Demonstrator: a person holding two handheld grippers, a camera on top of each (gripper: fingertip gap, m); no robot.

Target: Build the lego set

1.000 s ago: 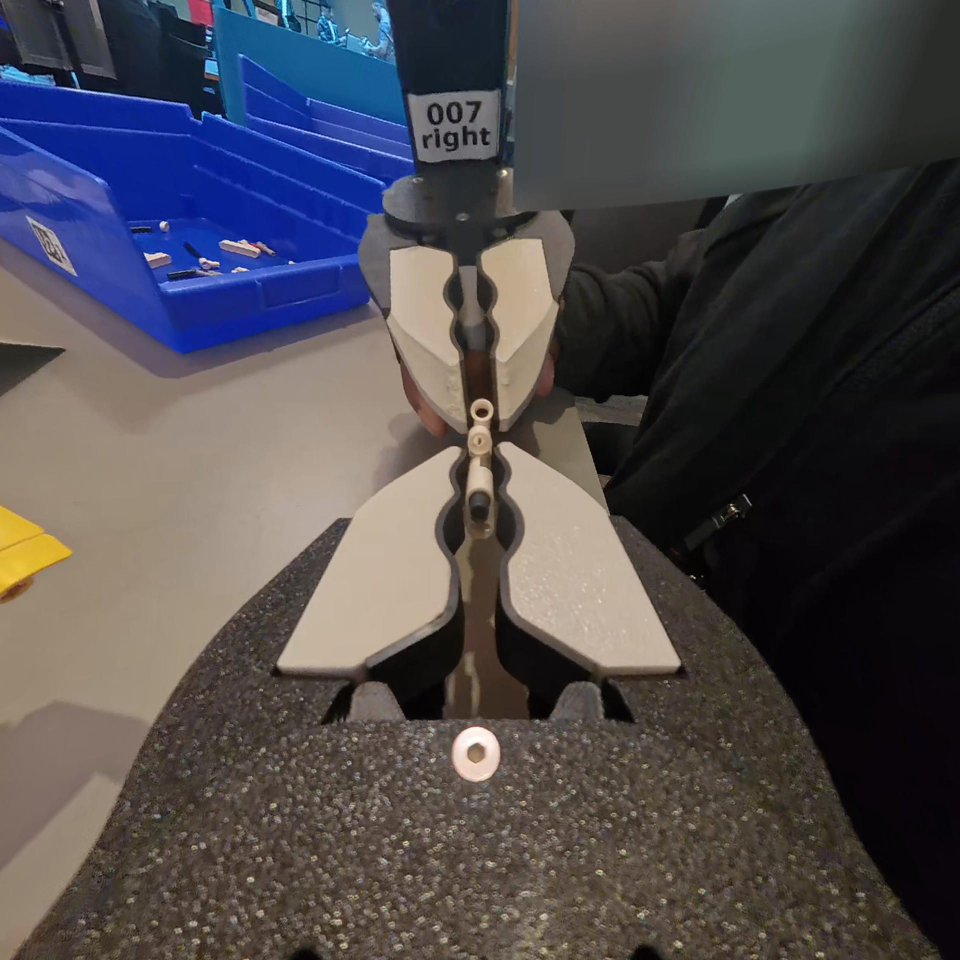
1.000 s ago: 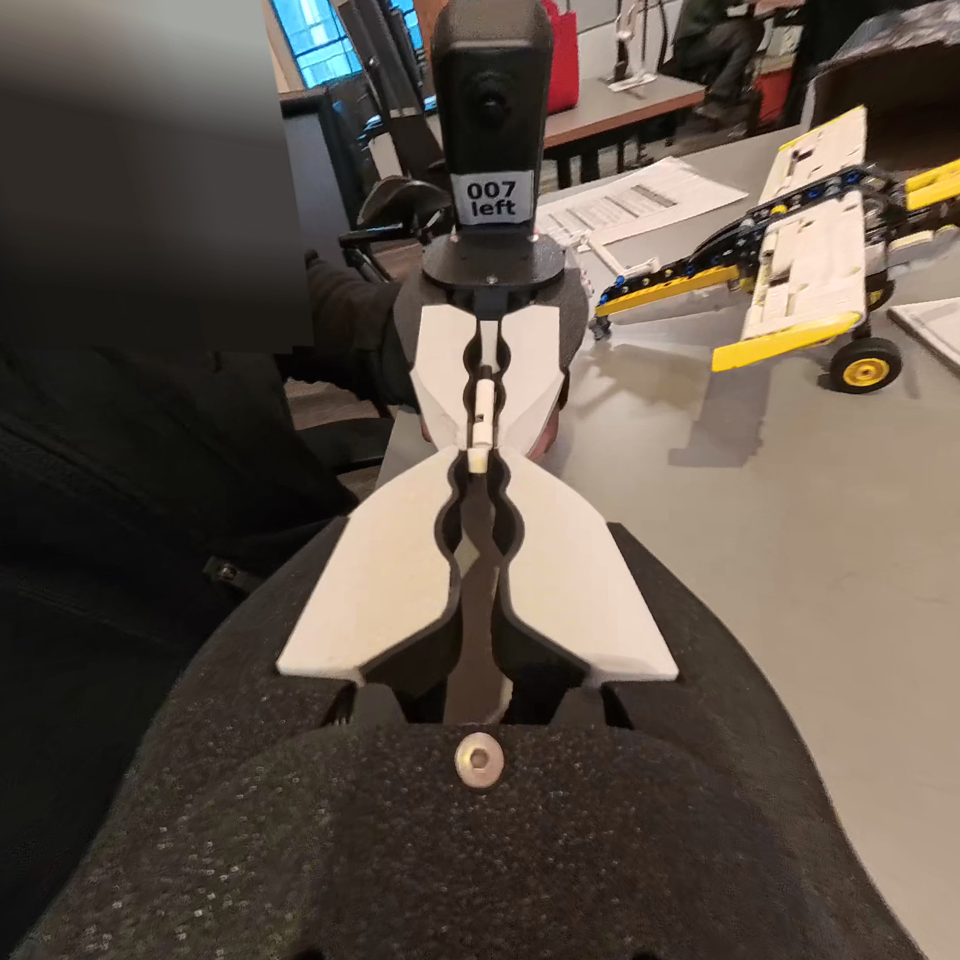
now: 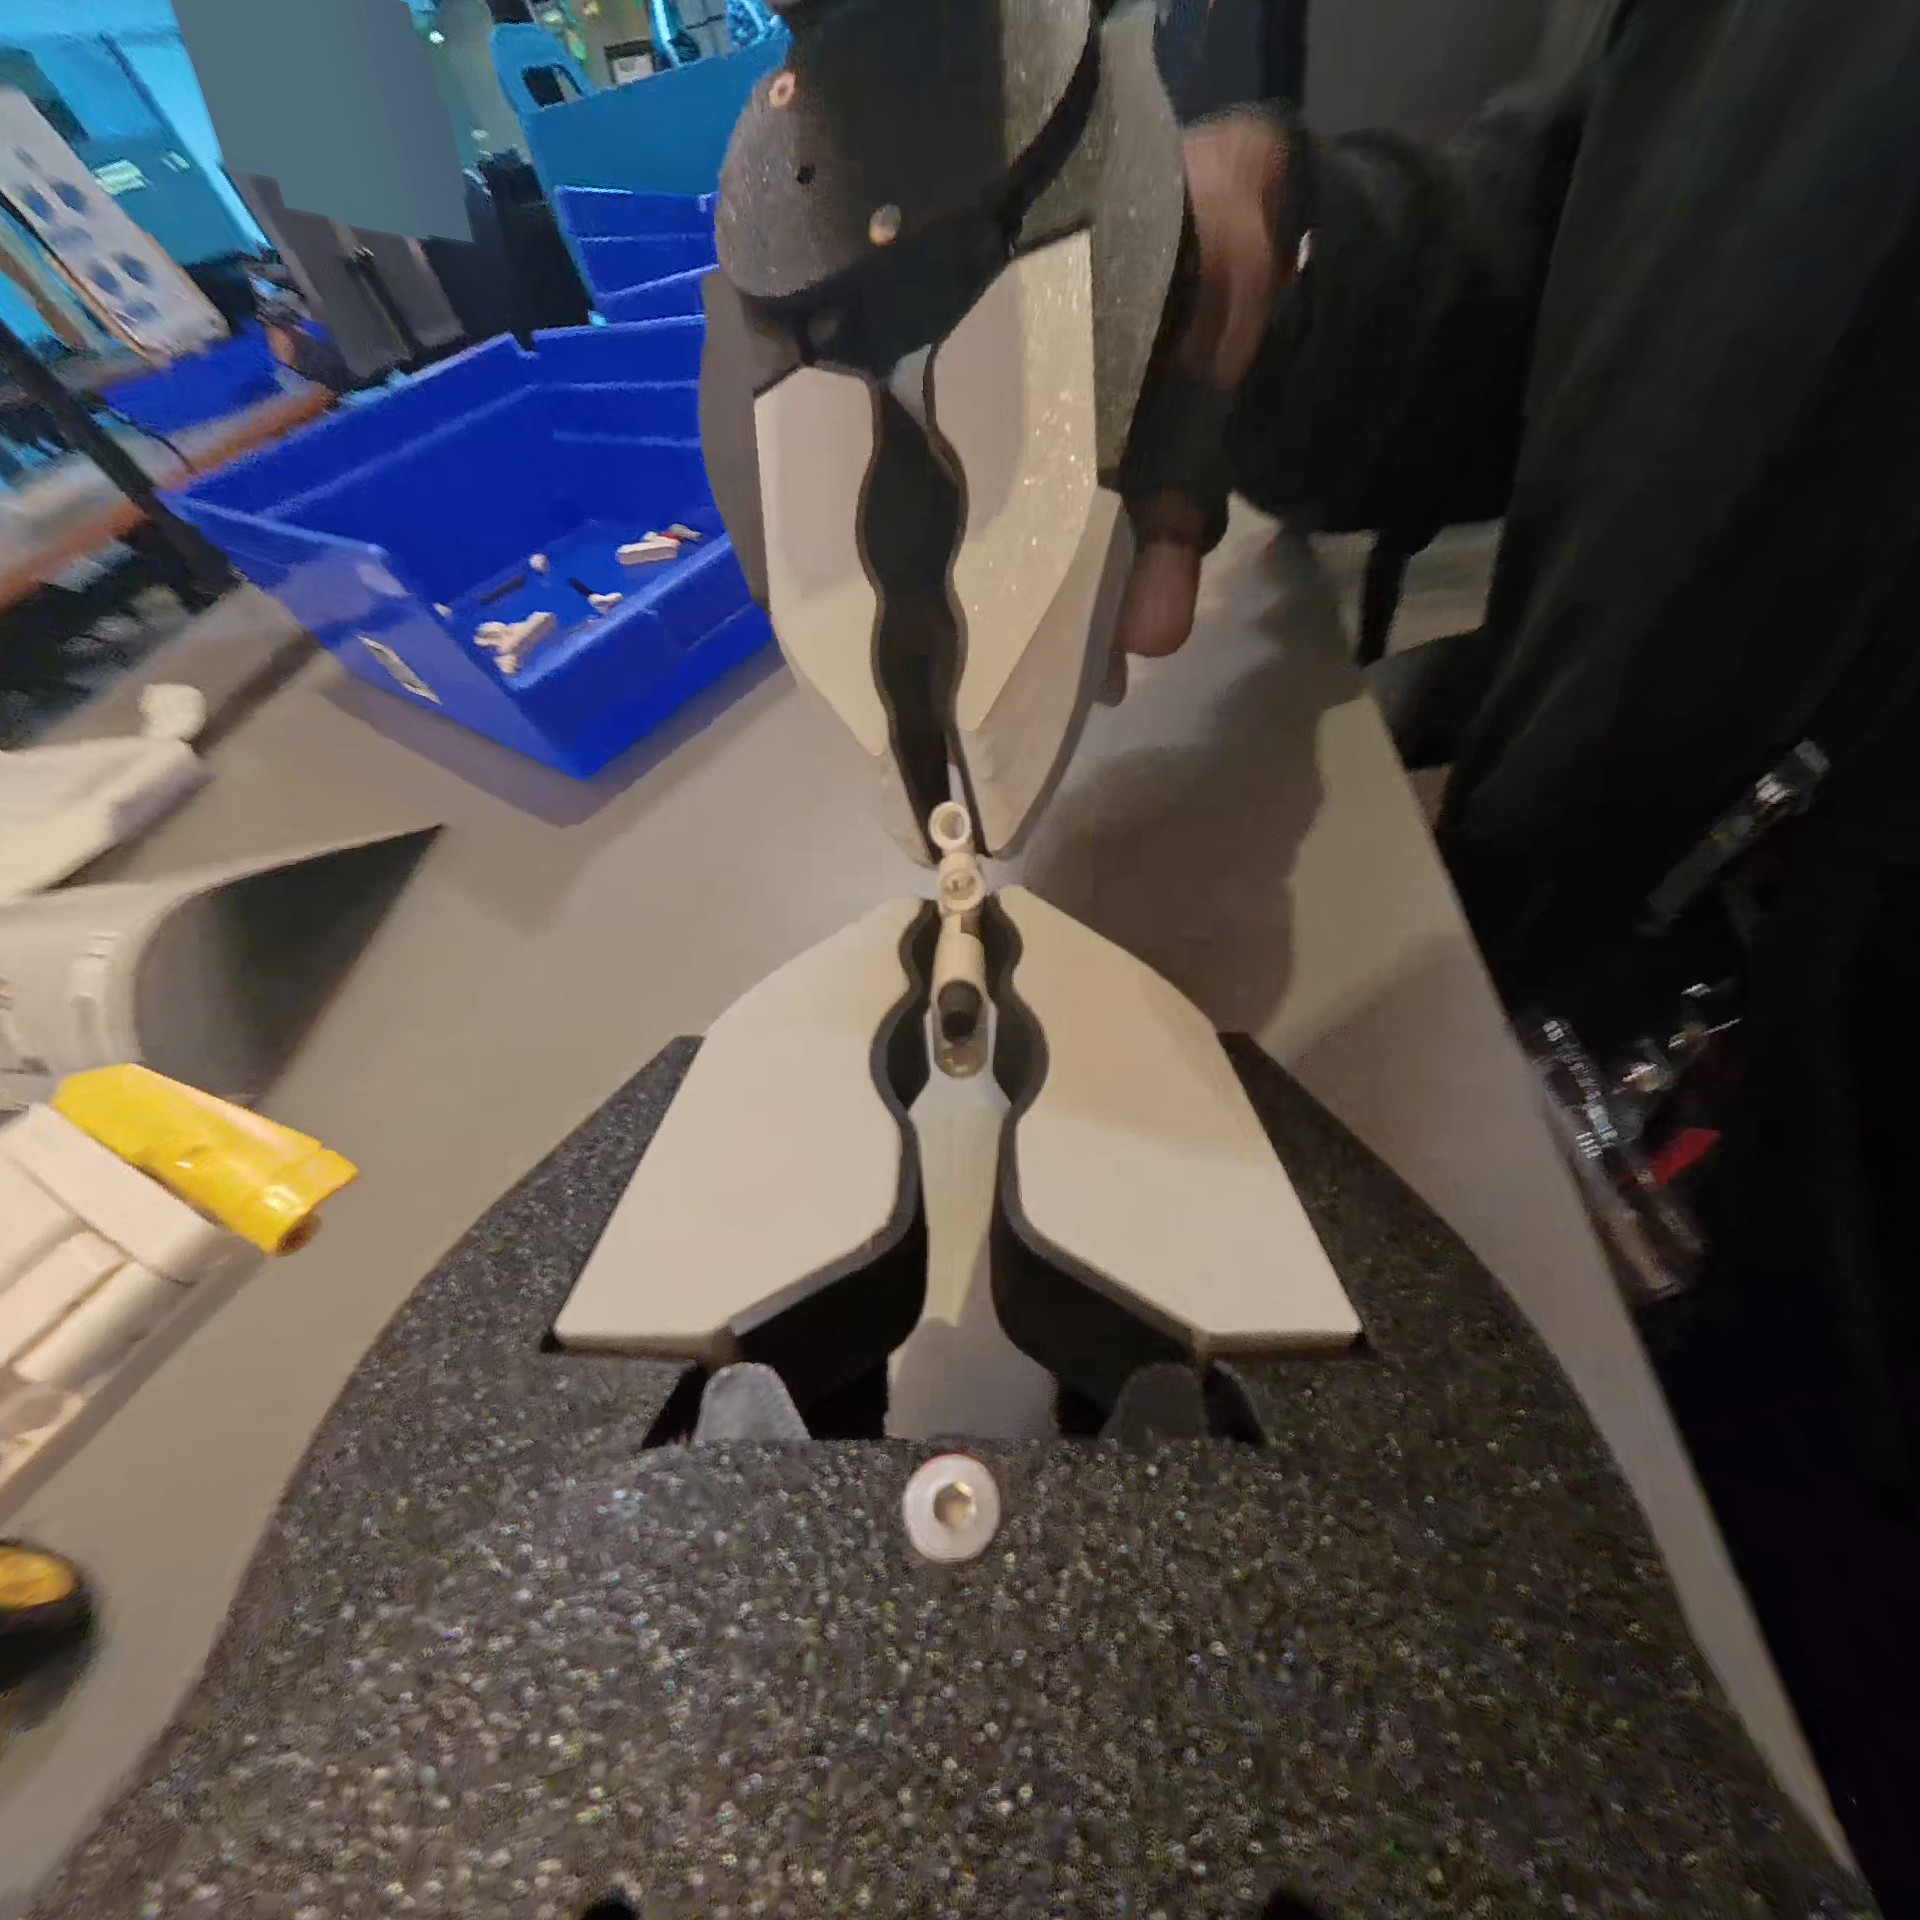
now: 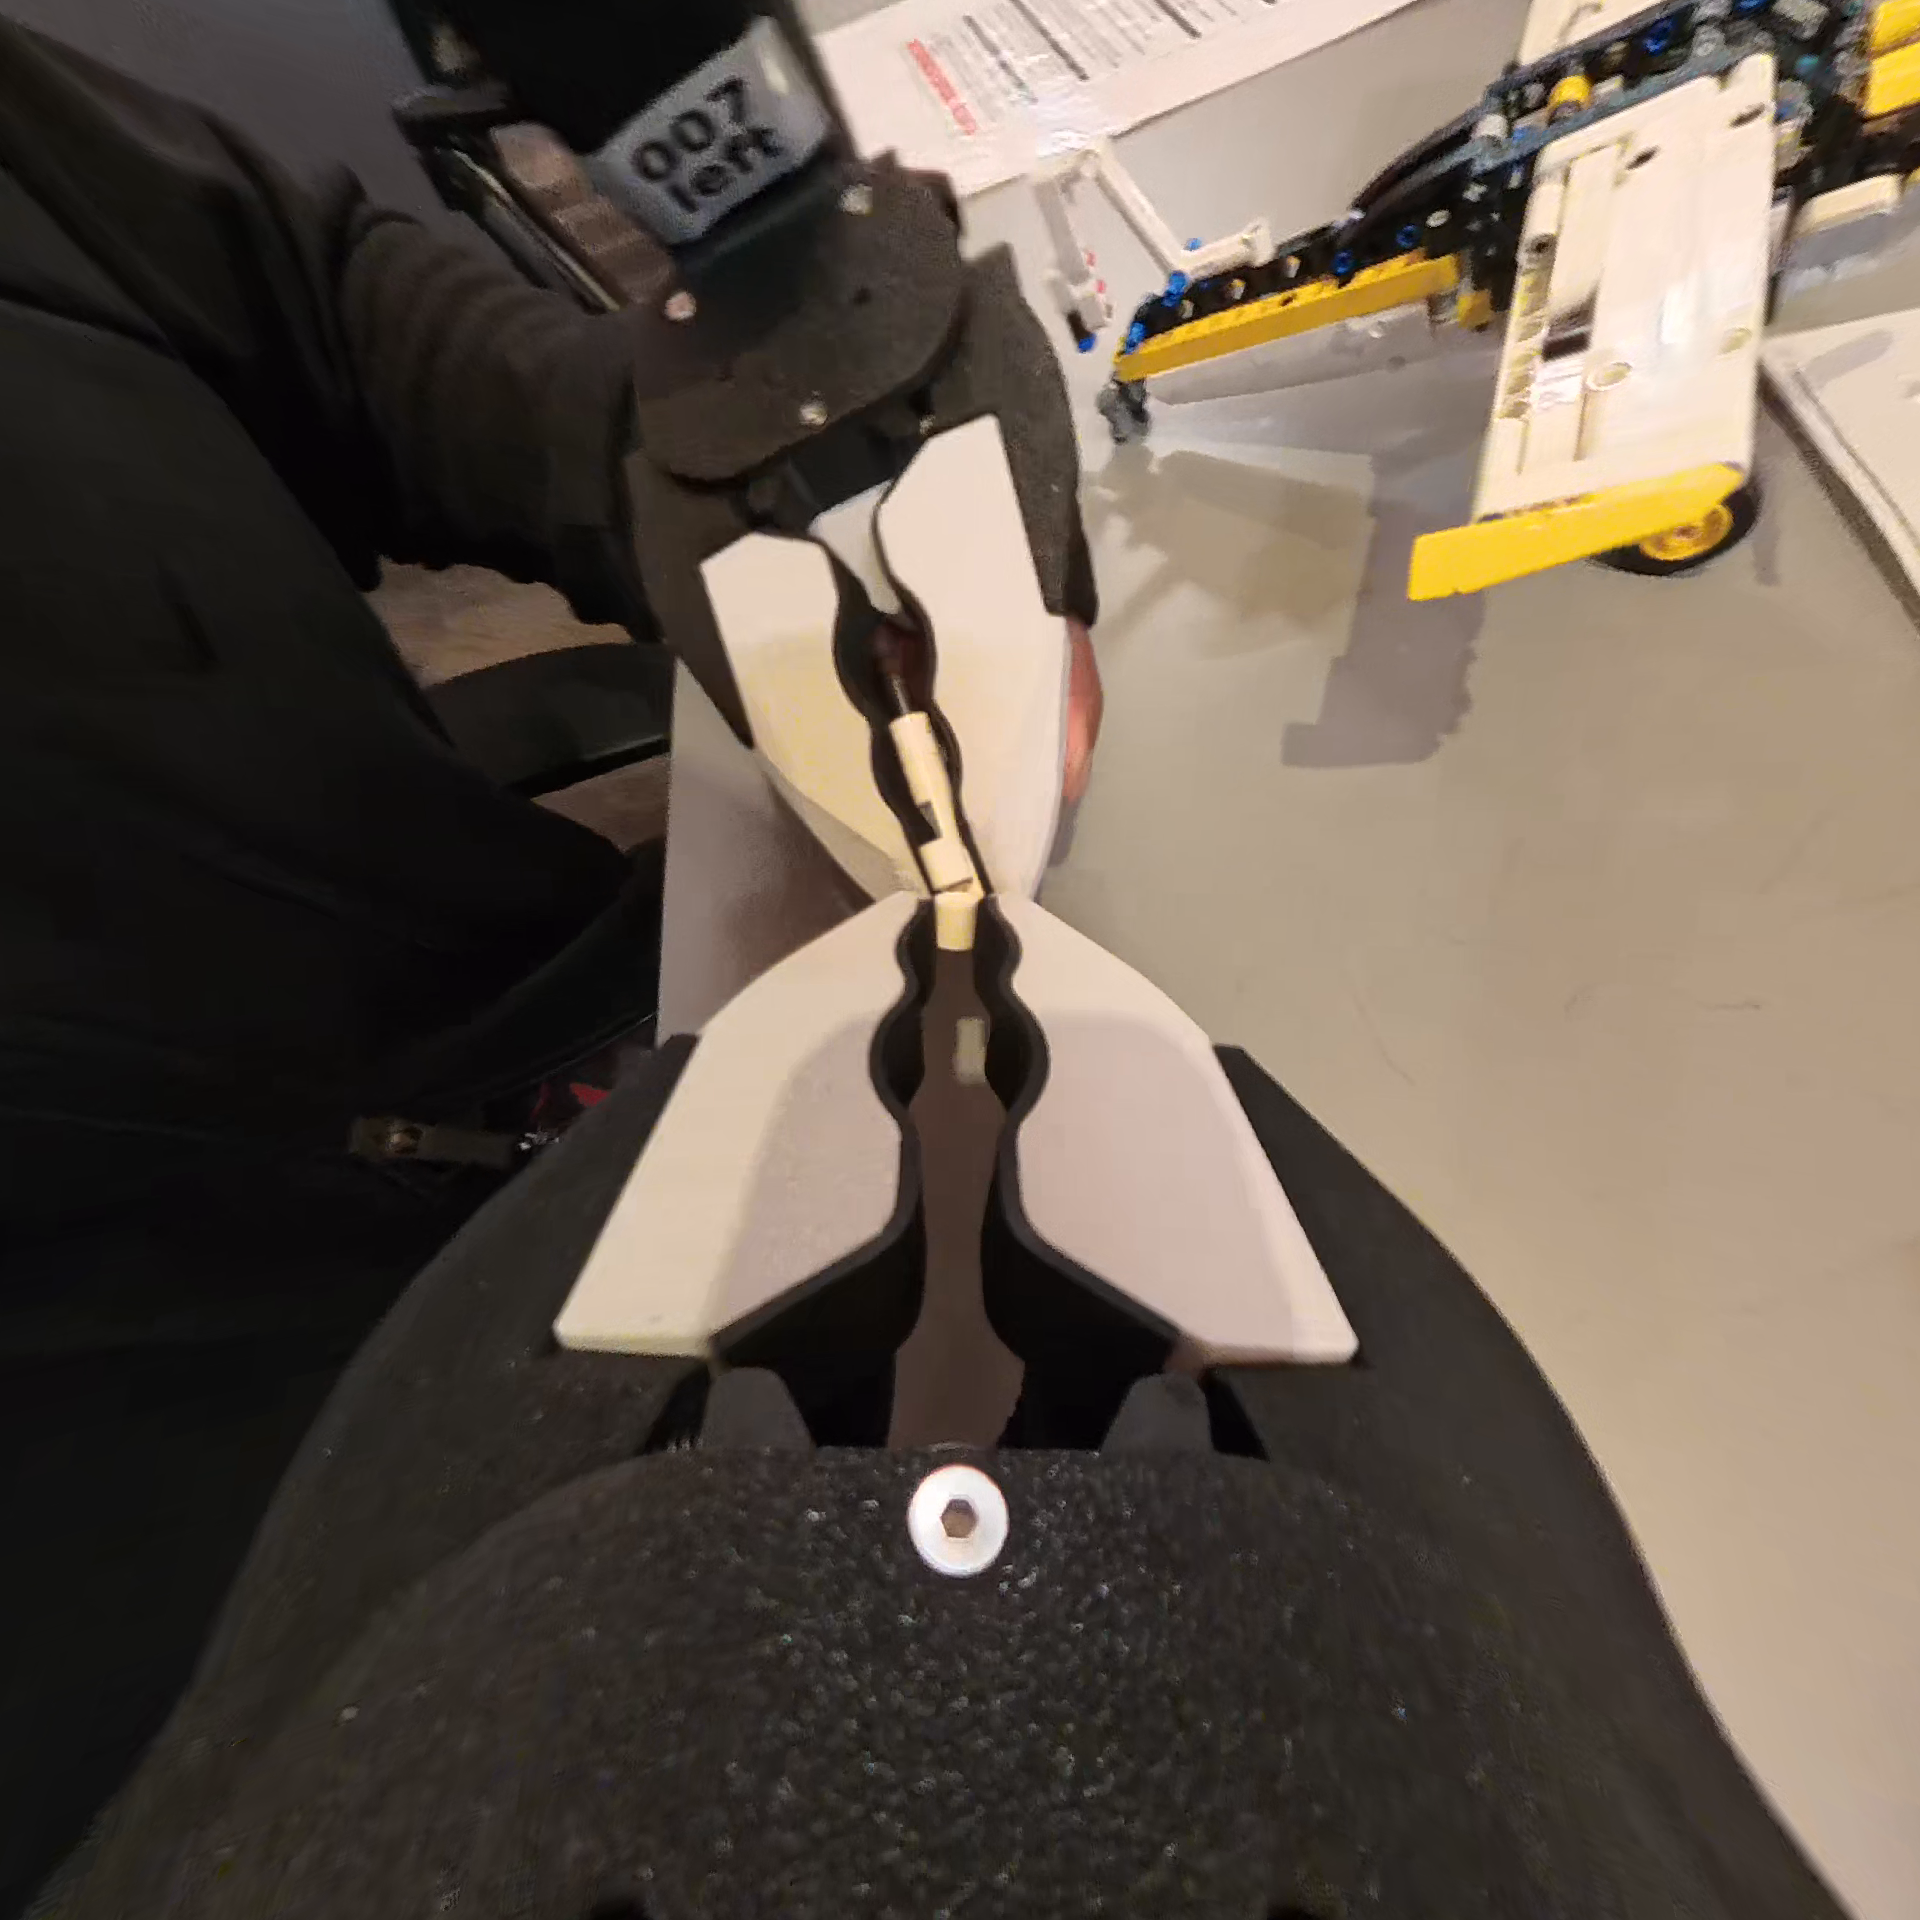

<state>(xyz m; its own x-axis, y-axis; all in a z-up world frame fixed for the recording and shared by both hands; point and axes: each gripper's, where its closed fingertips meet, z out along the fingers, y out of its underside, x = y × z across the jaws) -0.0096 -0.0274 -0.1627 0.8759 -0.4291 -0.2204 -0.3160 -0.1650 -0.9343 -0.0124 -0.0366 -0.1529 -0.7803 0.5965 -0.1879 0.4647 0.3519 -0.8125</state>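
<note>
My left gripper [image 3: 961, 914] is shut on a slim cream connector [image 3: 958, 961] with a black pin at its rear end. The connector also shows in the right wrist view [image 4: 920, 790], lying along the left gripper's pads. My right gripper [image 4: 956, 916] is shut on a small cream sleeve piece [image 4: 954, 925]. In the left wrist view this piece [image 3: 951, 828] shows as a ring at the tips of the right gripper [image 3: 951, 844], which comes in from above. The two grippers meet tip to tip above the grey table [image 3: 582, 935], and the two cream pieces touch end to end.
A blue bin [image 3: 644, 707] with small loose parts stands at the back left. White and yellow model parts [image 3: 197, 1153] lie at the left. A yellow, white and black model vehicle [image 4: 1558, 312] and a printed sheet [image 4: 1091, 73] lie on the table. A person in black clothing [image 4: 260, 831] is close by. My two grippers' fingertips are within a few centimetres of each other.
Both grippers have tilted, so each now sees the other leaning in at an angle. The two cream pieces stay held and tip to tip.
</note>
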